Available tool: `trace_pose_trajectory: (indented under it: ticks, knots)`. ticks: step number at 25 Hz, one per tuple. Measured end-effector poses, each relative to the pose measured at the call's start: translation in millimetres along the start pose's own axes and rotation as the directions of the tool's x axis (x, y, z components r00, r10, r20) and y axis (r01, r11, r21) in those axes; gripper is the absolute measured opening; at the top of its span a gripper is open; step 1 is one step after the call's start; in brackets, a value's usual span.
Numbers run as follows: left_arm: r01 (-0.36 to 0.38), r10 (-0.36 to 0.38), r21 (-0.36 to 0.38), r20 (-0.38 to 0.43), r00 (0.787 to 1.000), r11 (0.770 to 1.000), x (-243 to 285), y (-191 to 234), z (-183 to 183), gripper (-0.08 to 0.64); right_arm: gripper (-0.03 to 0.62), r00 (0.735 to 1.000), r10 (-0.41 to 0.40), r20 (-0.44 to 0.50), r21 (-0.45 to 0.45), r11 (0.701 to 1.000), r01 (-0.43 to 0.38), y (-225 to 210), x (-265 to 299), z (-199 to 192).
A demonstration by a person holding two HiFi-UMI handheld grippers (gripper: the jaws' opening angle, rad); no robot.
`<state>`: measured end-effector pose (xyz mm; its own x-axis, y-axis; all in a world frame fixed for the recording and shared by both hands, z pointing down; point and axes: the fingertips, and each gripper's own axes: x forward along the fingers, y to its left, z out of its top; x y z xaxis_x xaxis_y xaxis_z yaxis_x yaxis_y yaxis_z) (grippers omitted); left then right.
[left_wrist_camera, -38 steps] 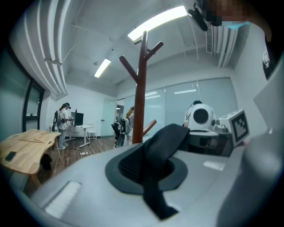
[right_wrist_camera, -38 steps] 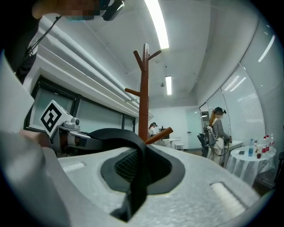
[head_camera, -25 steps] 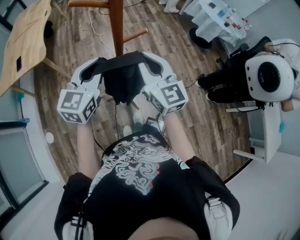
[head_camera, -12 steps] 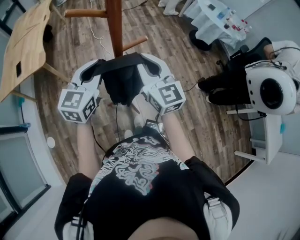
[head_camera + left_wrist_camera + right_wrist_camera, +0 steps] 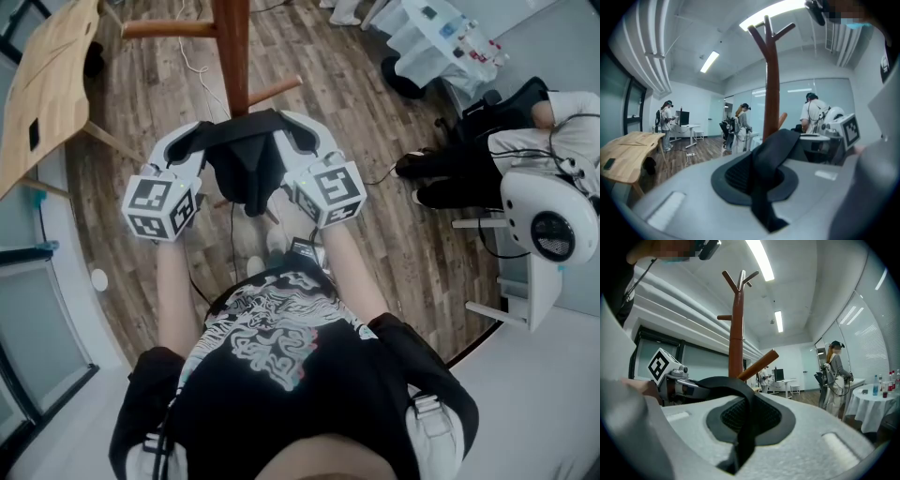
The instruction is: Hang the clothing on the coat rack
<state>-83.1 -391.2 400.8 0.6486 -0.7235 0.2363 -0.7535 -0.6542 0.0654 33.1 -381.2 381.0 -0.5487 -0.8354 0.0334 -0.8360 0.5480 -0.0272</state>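
A black garment (image 5: 246, 164) is stretched between my two grippers and sags in the middle, just in front of the brown wooden coat rack (image 5: 232, 52). My left gripper (image 5: 194, 141) is shut on the garment's left end, and a strip of black fabric (image 5: 761, 168) runs through its jaws. My right gripper (image 5: 298, 133) is shut on the right end, with the fabric (image 5: 743, 423) pinched across its dark pad. The rack's pole (image 5: 771, 89) rises close ahead, a short peg (image 5: 757, 366) slanting out low and forked pegs at the top (image 5: 738, 280).
A light wooden table (image 5: 52, 84) stands at the left. A white-clothed table with bottles (image 5: 436, 42) is at the back right. A seated person (image 5: 487, 131) and a white device (image 5: 548, 211) are at the right. Other people (image 5: 740, 126) stand farther back. A cable (image 5: 192, 61) lies on the floor.
Both grippers, still holding the garment, have edged slightly forward towards the rack pole. The white device at the right has turned and dropped lower in the view.
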Motion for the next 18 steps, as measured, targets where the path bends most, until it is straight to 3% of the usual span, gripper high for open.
trace_pose_trajectory:
  ticks: [18]
  knots:
    - [0.022, -0.028, -0.075, -0.088, 0.996, 0.997, 30.1, 10.9, -49.3, 0.003, 0.021, 0.996, -0.007, -0.090, 0.072, 0.997, 0.014, -13.1, 15.7, -54.2]
